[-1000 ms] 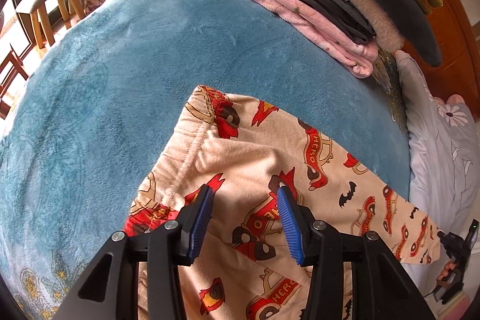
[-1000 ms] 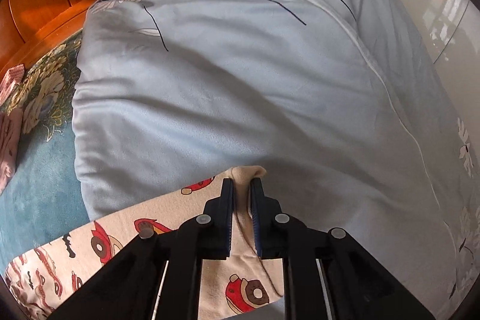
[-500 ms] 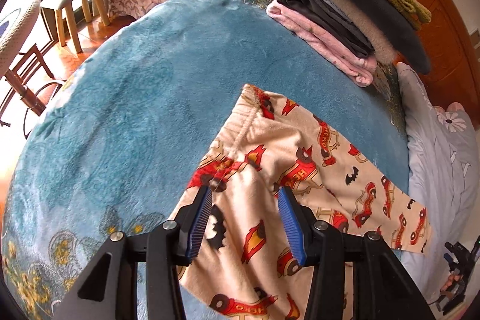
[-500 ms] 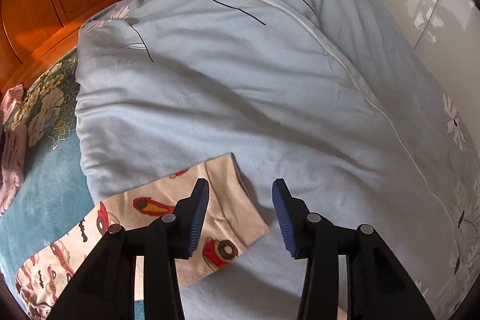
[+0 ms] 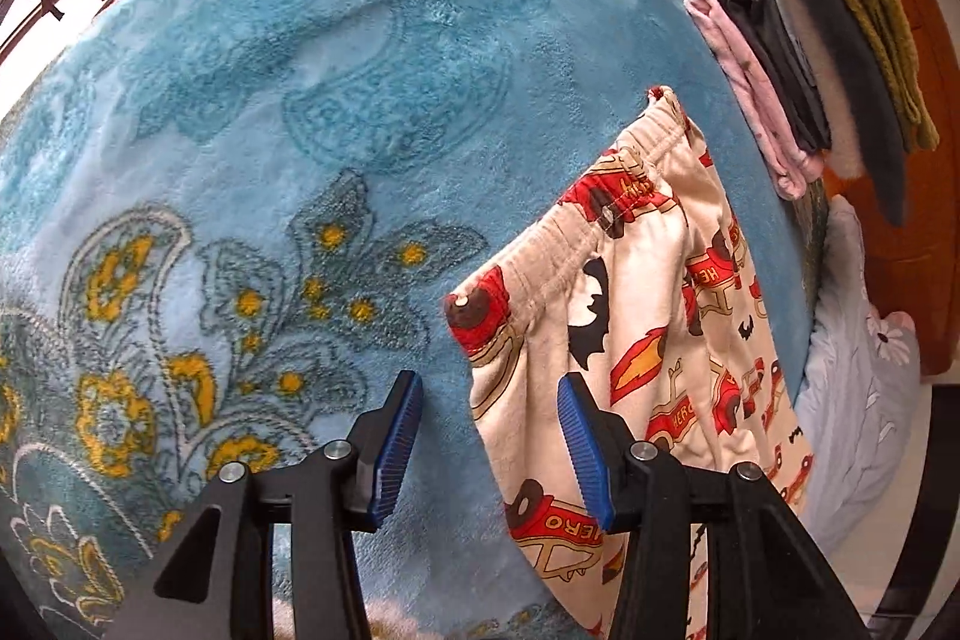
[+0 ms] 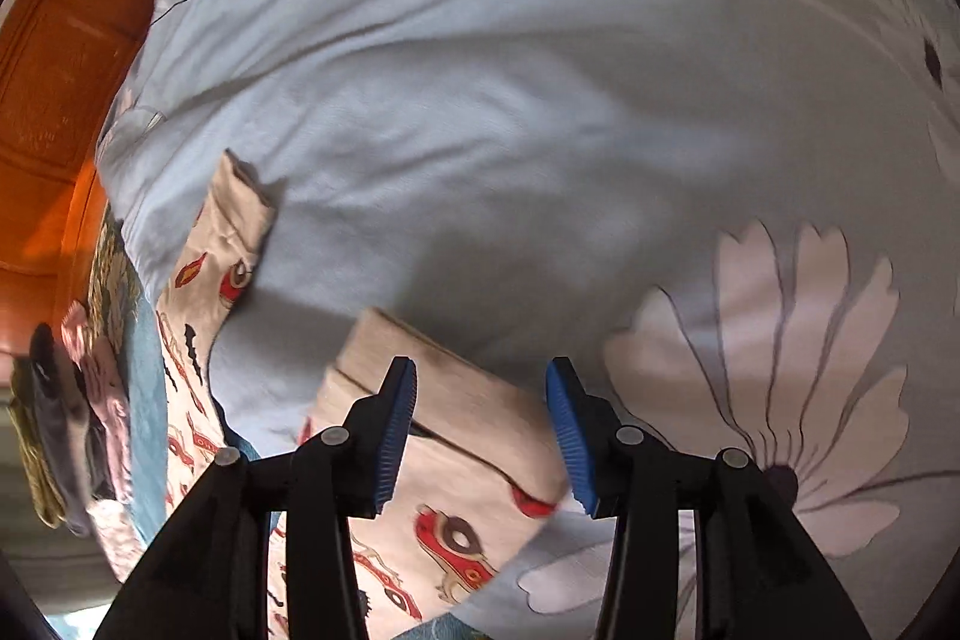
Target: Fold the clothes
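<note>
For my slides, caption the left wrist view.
Open left gripper poised over the waistband corner of cartoon-print pajama pants on a blue floral blanket.

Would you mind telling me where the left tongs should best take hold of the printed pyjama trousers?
Grip the near waistband corner of the pyjama trousers, coming from the bare blue blanket: that corner lies flat and exposed, just ahead of the open left tongs.

The right gripper (image 6: 480, 430), having let go of a trouser cuff, is now hovering with jaws parted over the other leg's cuff (image 6: 456, 400), apparently not touching it. The left gripper (image 5: 489, 451) is sliding off the pajama pants (image 5: 648, 340) toward their waistband corner, now between its fingers.
</note>
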`<state>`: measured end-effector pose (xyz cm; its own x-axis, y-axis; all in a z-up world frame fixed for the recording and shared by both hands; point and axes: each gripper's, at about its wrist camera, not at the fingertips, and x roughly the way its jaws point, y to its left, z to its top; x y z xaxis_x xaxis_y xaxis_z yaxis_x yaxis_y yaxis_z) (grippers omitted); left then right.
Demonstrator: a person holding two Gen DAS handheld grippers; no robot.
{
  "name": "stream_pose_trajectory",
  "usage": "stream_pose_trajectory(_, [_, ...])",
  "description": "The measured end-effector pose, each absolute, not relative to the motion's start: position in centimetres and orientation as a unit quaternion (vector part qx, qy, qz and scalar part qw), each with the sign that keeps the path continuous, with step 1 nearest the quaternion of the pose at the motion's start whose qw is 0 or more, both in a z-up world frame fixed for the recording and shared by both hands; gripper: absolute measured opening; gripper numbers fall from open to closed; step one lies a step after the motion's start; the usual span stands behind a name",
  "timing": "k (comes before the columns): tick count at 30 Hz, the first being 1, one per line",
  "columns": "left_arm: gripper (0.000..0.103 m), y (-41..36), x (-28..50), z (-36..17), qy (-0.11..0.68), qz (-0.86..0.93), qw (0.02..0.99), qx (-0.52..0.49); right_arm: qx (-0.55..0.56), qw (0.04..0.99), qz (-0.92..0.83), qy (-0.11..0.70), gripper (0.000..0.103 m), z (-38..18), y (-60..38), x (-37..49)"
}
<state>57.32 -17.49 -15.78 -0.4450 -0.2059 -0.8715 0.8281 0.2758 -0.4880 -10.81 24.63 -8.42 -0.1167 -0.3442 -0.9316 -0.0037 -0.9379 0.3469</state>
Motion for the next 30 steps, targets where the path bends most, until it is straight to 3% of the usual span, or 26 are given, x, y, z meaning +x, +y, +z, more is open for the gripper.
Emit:
stream_pose_trajectory(6, [0.049, -17.5, 57.1, -16.1, 0.652, -0.557, 0.471, 0.207, 0.666, 0.120, -0.705, -0.212, 0.046, -9.7, 28.8, -9.6])
stream_pose_trajectory(16, [0.033, -17.7, 57.4, -16.0, 0.657, -0.562, 0.469, 0.181, 0.674, 0.211, -0.677, -0.206, 0.046, -10.0, 25.5, -6.7])
stream_pose_trajectory(18, [0.025, -17.7, 57.9, -16.2, 0.660, -0.557, 0.471, 0.180, 0.679, 0.217, -0.672, -0.202, 0.038, -10.5, 24.7, -6.2])
stream_pose_trajectory(20, [0.014, -17.5, 58.4, -16.3, 0.659, -0.552, 0.477, 0.185, 0.681, 0.217, -0.671, -0.199, 0.019, -10.9, 24.2, -5.7])
stream_pose_trajectory(22, [0.011, -17.3, 58.7, -16.3, 0.661, -0.551, 0.477, 0.176, 0.680, 0.206, -0.679, -0.183, 0.009, -10.9, 23.8, -5.5])
stream_pose_trajectory(30, [0.008, -17.2, 60.1, -12.4, 0.647, -0.579, 0.479, 0.130, 0.625, 0.243, -0.722, -0.170, 0.005, -5.6, 21.8, -6.8])
